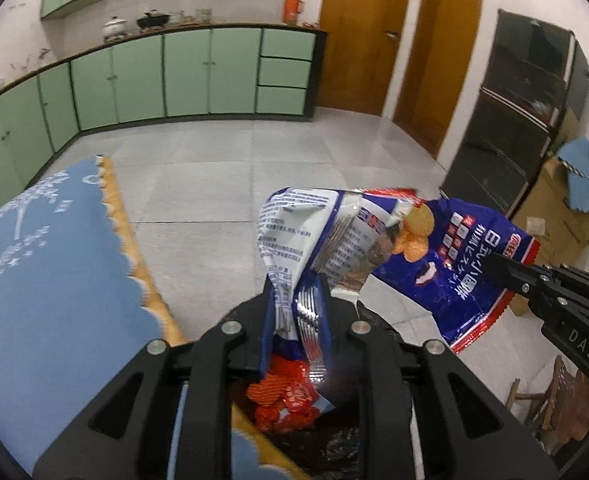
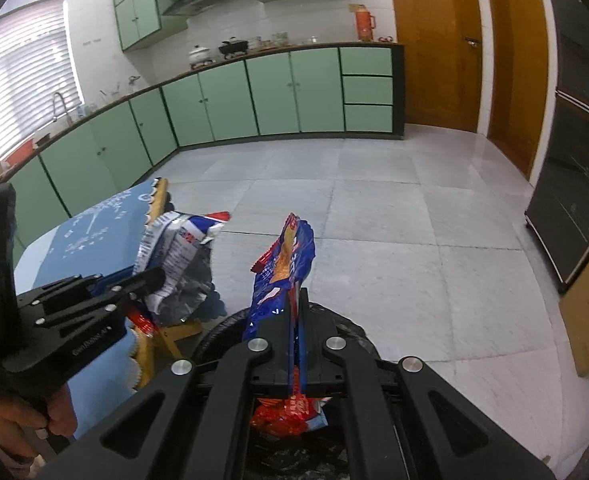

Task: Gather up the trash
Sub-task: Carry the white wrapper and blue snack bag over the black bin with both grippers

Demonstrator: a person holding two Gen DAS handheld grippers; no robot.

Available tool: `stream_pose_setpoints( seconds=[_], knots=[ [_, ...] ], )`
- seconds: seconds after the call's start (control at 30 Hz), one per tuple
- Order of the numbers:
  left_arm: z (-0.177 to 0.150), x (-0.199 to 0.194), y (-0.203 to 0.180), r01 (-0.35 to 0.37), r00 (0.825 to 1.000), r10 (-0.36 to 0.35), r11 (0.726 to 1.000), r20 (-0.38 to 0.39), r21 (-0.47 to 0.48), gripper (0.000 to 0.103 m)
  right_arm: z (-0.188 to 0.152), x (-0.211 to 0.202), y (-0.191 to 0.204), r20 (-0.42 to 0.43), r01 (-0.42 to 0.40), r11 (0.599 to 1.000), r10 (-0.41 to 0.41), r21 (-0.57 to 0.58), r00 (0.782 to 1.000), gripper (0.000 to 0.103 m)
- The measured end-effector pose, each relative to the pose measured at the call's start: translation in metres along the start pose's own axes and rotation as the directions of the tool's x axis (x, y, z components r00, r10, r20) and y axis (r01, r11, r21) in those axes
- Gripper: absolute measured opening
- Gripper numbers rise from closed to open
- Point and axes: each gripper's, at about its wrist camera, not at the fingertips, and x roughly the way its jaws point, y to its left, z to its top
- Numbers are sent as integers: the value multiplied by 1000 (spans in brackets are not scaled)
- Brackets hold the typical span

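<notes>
Two empty snack bags hang over the black-lined bin (image 2: 214, 332) at the table's (image 1: 54, 240) corner. Left gripper (image 1: 294, 304) pinches the white-backed bag (image 1: 294, 216), its jaws slightly apart; right gripper (image 2: 296, 312) is clamped tight on the blue bag (image 2: 290, 264). One red wrapper (image 2: 290, 414) already lies inside, so dropping both remains.
</notes>
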Motion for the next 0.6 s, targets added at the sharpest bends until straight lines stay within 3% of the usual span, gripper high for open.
stream_pose_setpoints(
  seconds=[0.03,0.27,0.33,0.6],
  knots=[
    [-1,3,-3,2,1000,-2,1000,-7,6,31,-2,1,-4,-4,4,1000,-4,5,1000,2],
    [-5,11,-7,7,999,-7,1000,-41,8,37,-7,10,-12,-25,5,1000,-4,27,1000,2],
    [-8,11,-6,10,999,-10,1000,-51,0,43,-9,12,-13,-31,0,1000,1,30,1000,2],
    [-8,5,1,5,998,-5,1000,-57,-10,44,-10,17,-11,-43,-3,1000,4,22,999,2]
  ],
)
